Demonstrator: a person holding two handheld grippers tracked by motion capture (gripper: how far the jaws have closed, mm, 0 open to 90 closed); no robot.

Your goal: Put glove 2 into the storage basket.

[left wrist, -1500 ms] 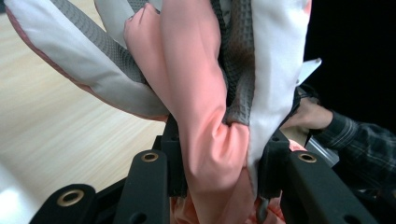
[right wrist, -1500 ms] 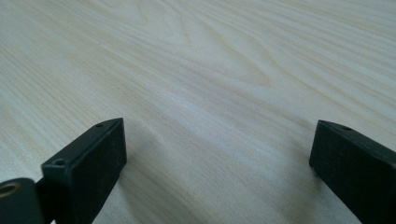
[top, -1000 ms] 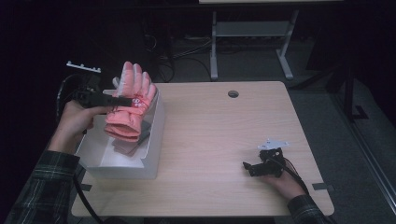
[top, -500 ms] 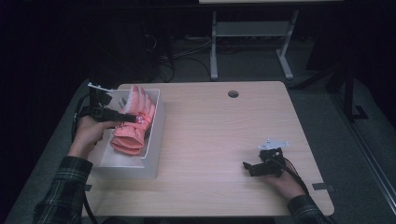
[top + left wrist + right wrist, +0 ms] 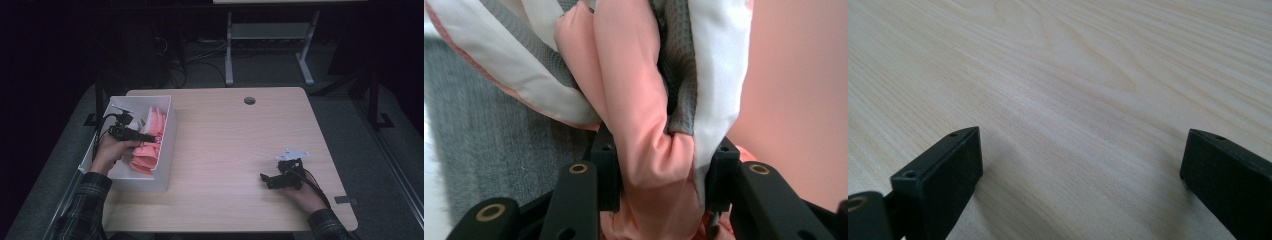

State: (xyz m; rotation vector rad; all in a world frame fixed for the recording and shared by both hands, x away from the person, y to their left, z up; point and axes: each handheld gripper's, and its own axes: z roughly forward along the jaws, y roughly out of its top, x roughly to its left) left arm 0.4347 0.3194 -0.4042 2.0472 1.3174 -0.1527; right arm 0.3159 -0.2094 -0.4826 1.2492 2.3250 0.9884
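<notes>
Counting from the high view: one pink glove, one white bin, one wooden table, two grippers. The bin sits at about nine o'clock on the table, and the glove lies inside it, fingers toward twelve o'clock. The left gripper reaches into the bin from nine o'clock, tips on the glove. In the left gripper view the glove is bunched between the two black jaws, its pink fold touching both pads; the jaws, about half spread, have just been opening with the cloth between them. The right gripper rests near five o'clock on the table, well apart from the bin. In the right gripper view its jaws stand wide with bare table between them.
</notes>
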